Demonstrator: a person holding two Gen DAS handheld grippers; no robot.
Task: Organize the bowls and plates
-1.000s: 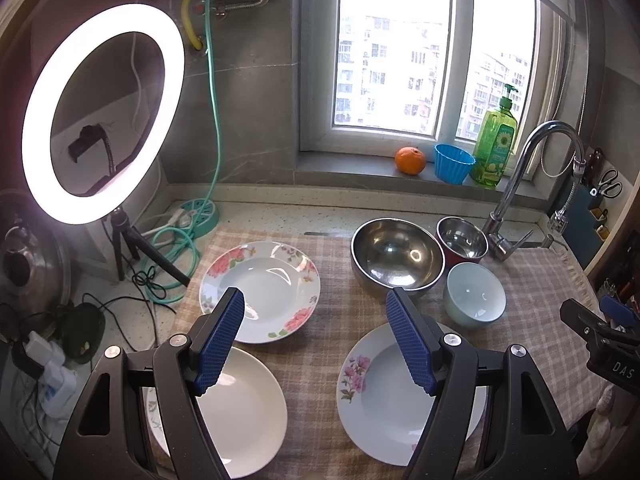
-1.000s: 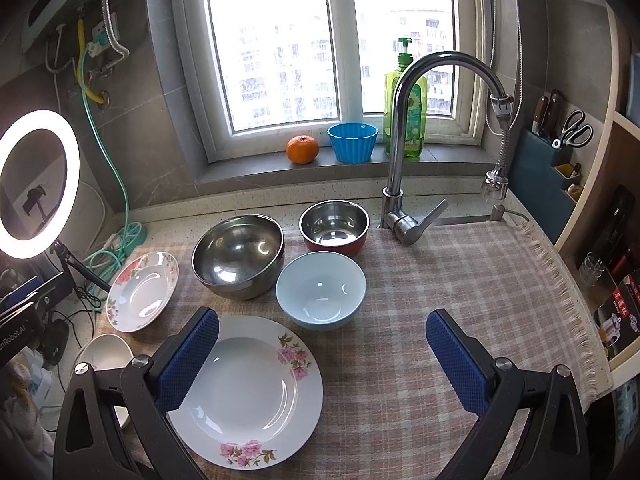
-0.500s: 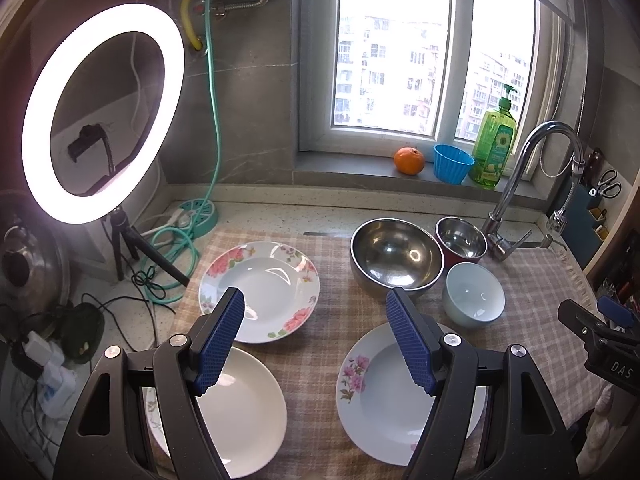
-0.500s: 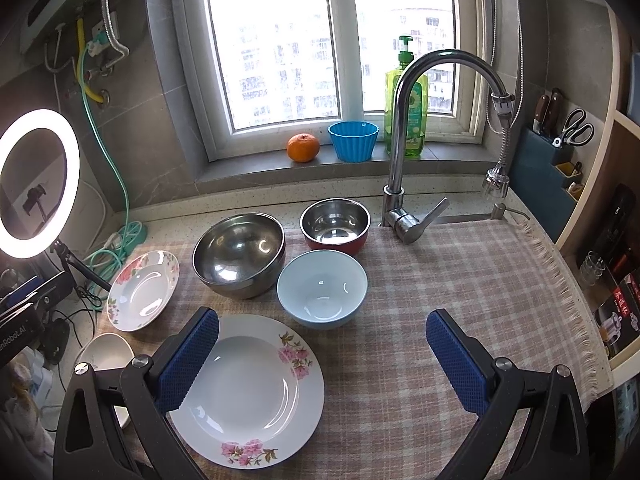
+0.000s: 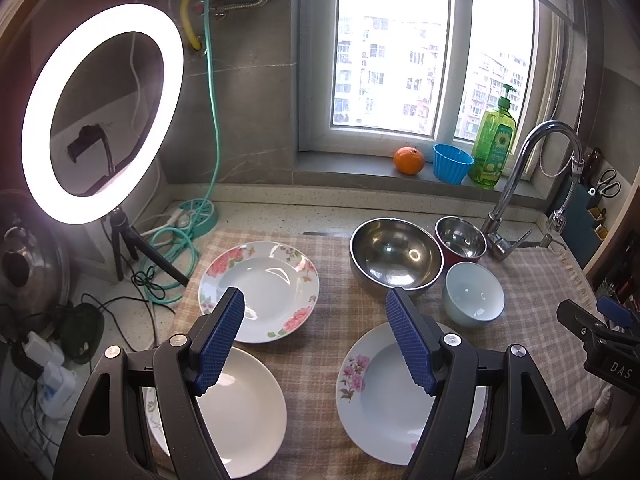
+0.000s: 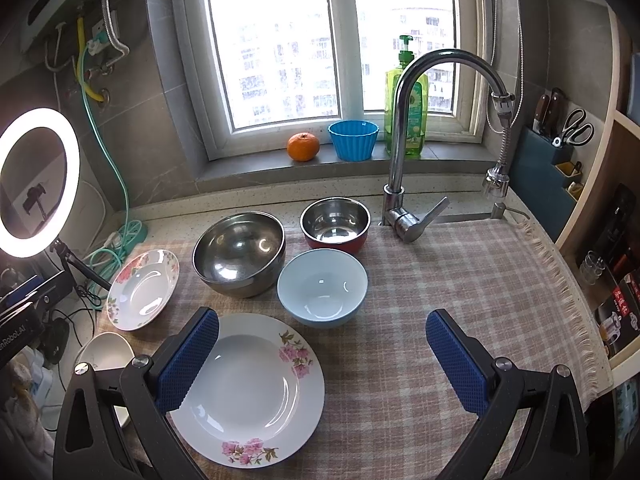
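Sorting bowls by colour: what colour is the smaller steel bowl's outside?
Red, clearest in the right wrist view.

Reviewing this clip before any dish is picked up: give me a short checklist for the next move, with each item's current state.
1. Left tool open and holding nothing: ok.
2. Right tool open and holding nothing: ok.
3. Three bowls separate and upright, ready for nesting: large steel bowl, red-sided steel bowl, light blue bowl: ok. Whether their rims touch: cannot tell.
4. Three plates unstacked on the checked cloth: pink-flowered plate, far floral plate, plain white plate: ok.
5. Plain white plate's full rim visible for a grasp: cannot tell, the left tool hides part of it.
6. Faucet clear of the bowls: ok, though close beside the red-sided one.
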